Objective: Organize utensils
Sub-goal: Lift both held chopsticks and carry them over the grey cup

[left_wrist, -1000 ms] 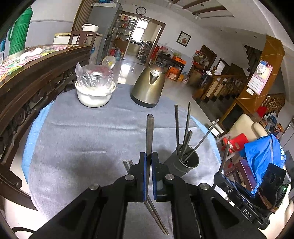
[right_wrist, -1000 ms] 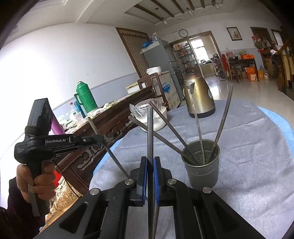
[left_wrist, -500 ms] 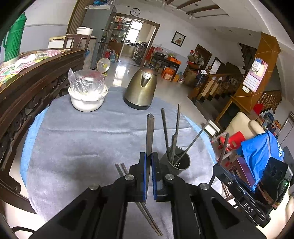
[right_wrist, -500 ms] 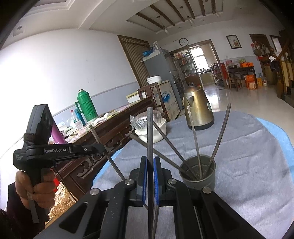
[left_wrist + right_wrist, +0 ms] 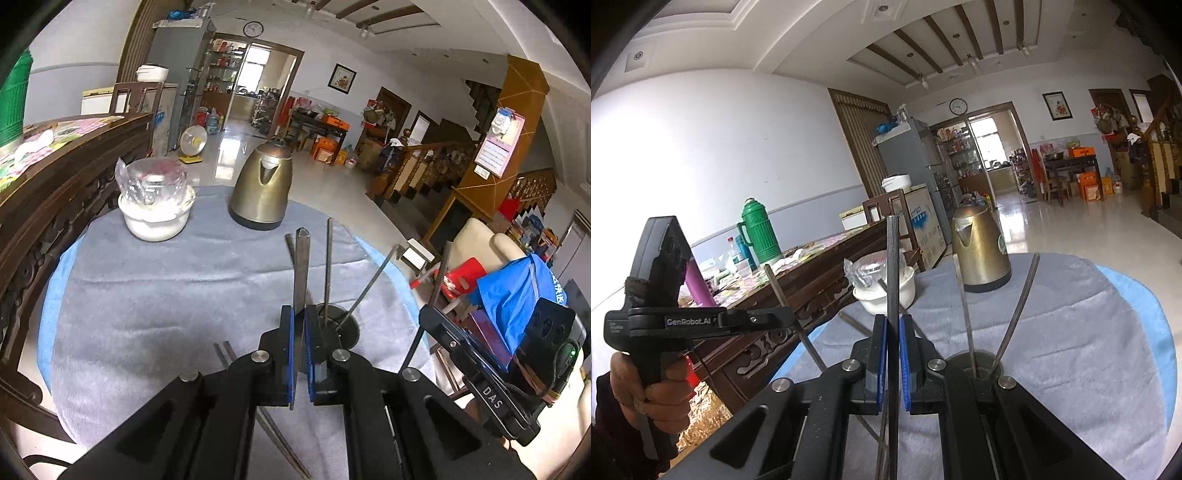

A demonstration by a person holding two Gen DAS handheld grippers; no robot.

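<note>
Holder cup (image 5: 341, 325) stands on cloth-covered table (image 5: 155, 295), near edge, w/ several chopsticks (image 5: 327, 266) upright or leaning in it. Kettle (image 5: 262, 188) behind cup, far side. Bowl (image 5: 157, 218) left of kettle, bagged jar (image 5: 151, 181) in it. Two loose chopsticks (image 5: 223, 354) lie on cloth, left of cup. Sideboard (image 5: 55, 166) along table's left.

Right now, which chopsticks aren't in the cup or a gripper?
The pair lying flat on the grey cloth, left of the left gripper.
</note>
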